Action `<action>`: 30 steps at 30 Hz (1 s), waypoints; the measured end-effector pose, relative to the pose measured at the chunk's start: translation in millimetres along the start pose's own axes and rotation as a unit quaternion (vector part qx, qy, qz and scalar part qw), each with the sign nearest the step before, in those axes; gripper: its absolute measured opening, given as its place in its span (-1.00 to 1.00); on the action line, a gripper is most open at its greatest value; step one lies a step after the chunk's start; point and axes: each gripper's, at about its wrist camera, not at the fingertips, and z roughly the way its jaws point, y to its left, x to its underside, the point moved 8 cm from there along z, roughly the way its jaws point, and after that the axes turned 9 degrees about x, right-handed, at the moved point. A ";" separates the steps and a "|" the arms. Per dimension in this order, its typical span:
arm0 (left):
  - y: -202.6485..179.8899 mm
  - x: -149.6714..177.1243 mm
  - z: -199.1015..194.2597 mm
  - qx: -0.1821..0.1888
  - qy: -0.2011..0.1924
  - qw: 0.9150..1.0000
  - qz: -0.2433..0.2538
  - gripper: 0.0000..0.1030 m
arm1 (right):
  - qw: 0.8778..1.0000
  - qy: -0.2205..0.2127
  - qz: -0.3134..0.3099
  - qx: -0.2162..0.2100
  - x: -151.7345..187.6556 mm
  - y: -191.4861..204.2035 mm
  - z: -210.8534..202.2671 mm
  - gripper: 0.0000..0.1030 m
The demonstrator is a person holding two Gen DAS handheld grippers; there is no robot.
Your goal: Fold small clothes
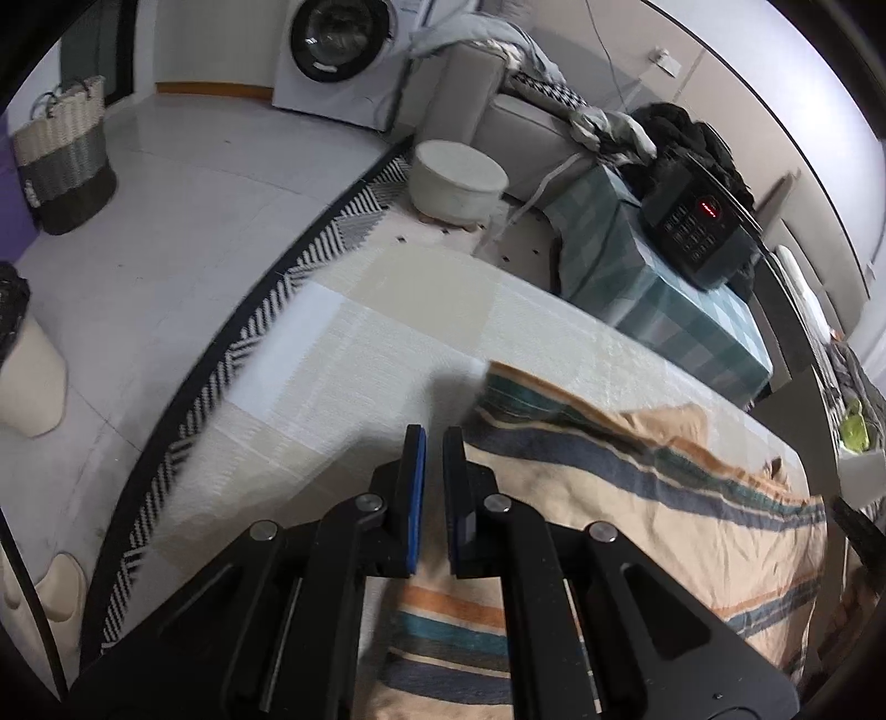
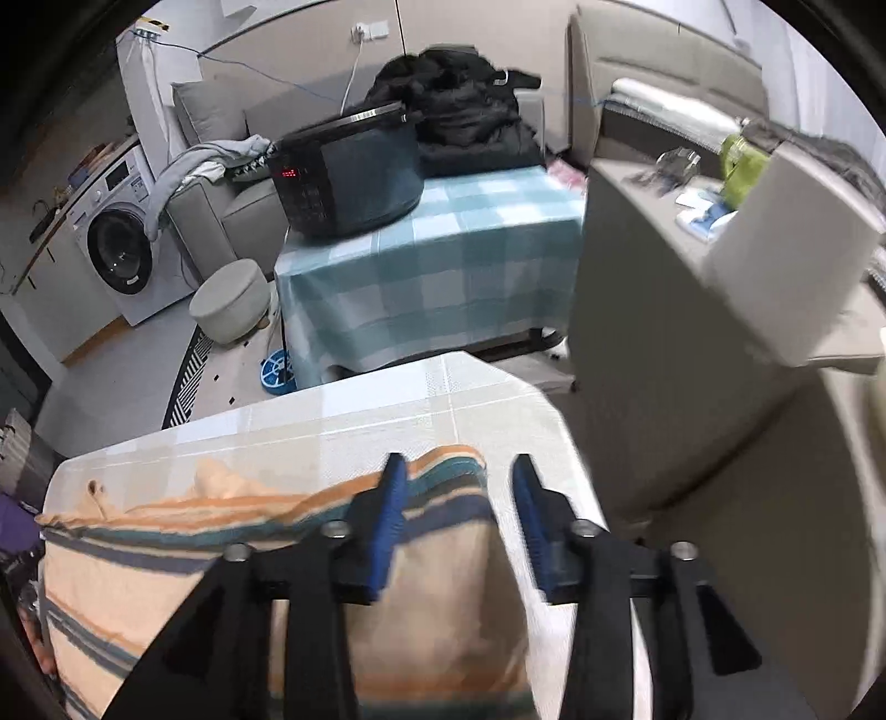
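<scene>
Nearest to the left wrist camera, the left gripper [image 1: 433, 437] had its two blue-padded fingers almost together, with only a thin slit between them. It hung just over the near-left edge of the striped garment [image 1: 637, 498]; nothing showed between the pads, so I judge that it held no cloth, though the tips are partly hidden by their own shadow.

In the right wrist view, the right gripper [image 2: 457, 471] stood with its jaws clearly apart. Its left finger lay over the far right corner of the striped garment [image 2: 277, 526] and its right finger was over the bare tablecloth [image 2: 387, 410]. No fabric was pinched there. This view is blurred, so whether the pads touched the cloth I cannot tell.

The garment, peach with blue, teal and orange stripes, lay on the pale table, already doubled into a thick rectangle with some wrinkles on its top.

Farther off stood a low table with a checked cloth [image 2: 443, 260] carrying a dark cooker [image 2: 349, 177], and behind it a washing machine [image 1: 343, 50].

It seemed a fold was just laid down. The next move probably calls for taking two corners of one short side and bringing them across evenly.
</scene>
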 end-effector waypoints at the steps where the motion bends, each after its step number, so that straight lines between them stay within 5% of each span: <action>1: 0.3 -1.9 -5.7 -0.002 -0.005 1.000 0.001 -0.91 | 1.000 -0.007 0.000 -0.009 2.1 1.3 -13.9 0.14; 2: -2.8 -4.0 -11.3 0.000 -0.010 1.000 0.002 -0.82 | 1.000 -0.013 -0.003 -0.020 4.5 2.8 -25.9 0.25; 6: -27.3 -12.8 -45.8 0.025 -0.026 0.999 -0.003 0.12 | 0.997 -0.038 -0.012 -0.070 30.4 15.0 -92.9 0.62; 8: -46.6 -11.6 -65.2 0.049 -0.025 0.998 0.004 0.15 | 0.995 -0.049 -0.020 -0.088 49.8 23.1 -121.9 0.76; 11: -82.5 3.8 -100.5 0.082 -0.032 0.995 0.041 0.69 | 0.991 -0.045 -0.046 -0.115 82.7 37.9 -154.7 0.81; 14: -112.0 39.6 -129.1 0.092 -0.021 0.991 0.093 0.93 | 0.989 -0.035 -0.072 -0.126 114.9 50.9 -175.5 0.81; 20: -127.4 112.1 -168.5 0.081 -0.007 0.987 0.135 0.98 | 0.983 -0.024 -0.100 -0.150 169.3 77.1 -197.1 0.81; 30: -83.4 193.2 -193.4 0.051 0.013 0.993 0.108 0.97 | 0.984 0.031 -0.034 -0.172 236.3 57.9 -173.5 0.81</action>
